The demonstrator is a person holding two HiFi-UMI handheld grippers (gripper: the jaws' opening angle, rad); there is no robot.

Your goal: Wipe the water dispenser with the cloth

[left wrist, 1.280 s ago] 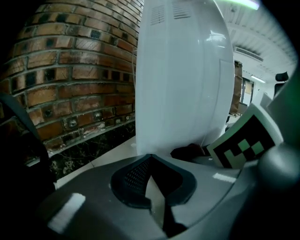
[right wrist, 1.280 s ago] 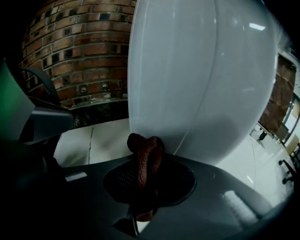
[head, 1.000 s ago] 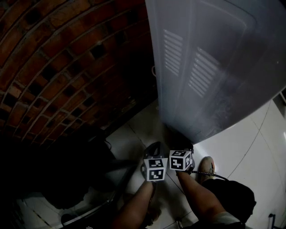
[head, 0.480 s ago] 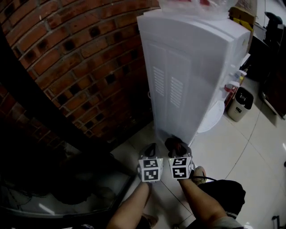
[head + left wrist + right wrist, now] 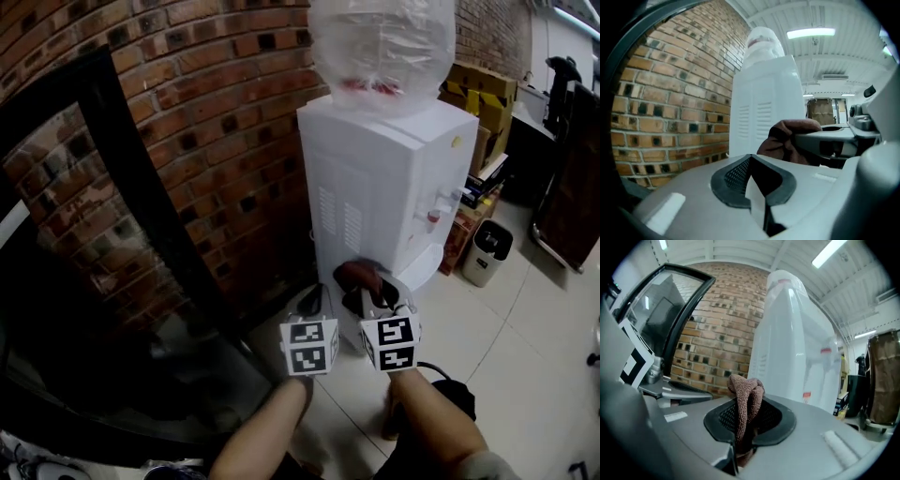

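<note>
The white water dispenser (image 5: 375, 187) stands against a brick wall, with a clear bottle (image 5: 382, 42) on top. Its louvred side panel faces me. A brown cloth (image 5: 359, 275) is bunched in my right gripper (image 5: 370, 291), which is shut on it just in front of the dispenser's lower side. In the right gripper view the cloth (image 5: 746, 394) sticks up from between the jaws, with the dispenser (image 5: 792, 348) beyond. My left gripper (image 5: 315, 298) hangs beside it on the left, shut with nothing in it (image 5: 751, 161). The left gripper view shows the cloth (image 5: 785, 138) and the dispenser (image 5: 764, 103).
The brick wall (image 5: 216, 112) runs behind and to the left. A dark framed glass panel (image 5: 84, 234) leans at the left. A small bin (image 5: 487, 248) and cardboard boxes (image 5: 483, 89) stand right of the dispenser. White floor tiles (image 5: 525, 356) spread out at the right.
Both grippers have risen together, the cloth still in the right one. The head view has lifted from the dispenser's foot to its whole body and bottle.
</note>
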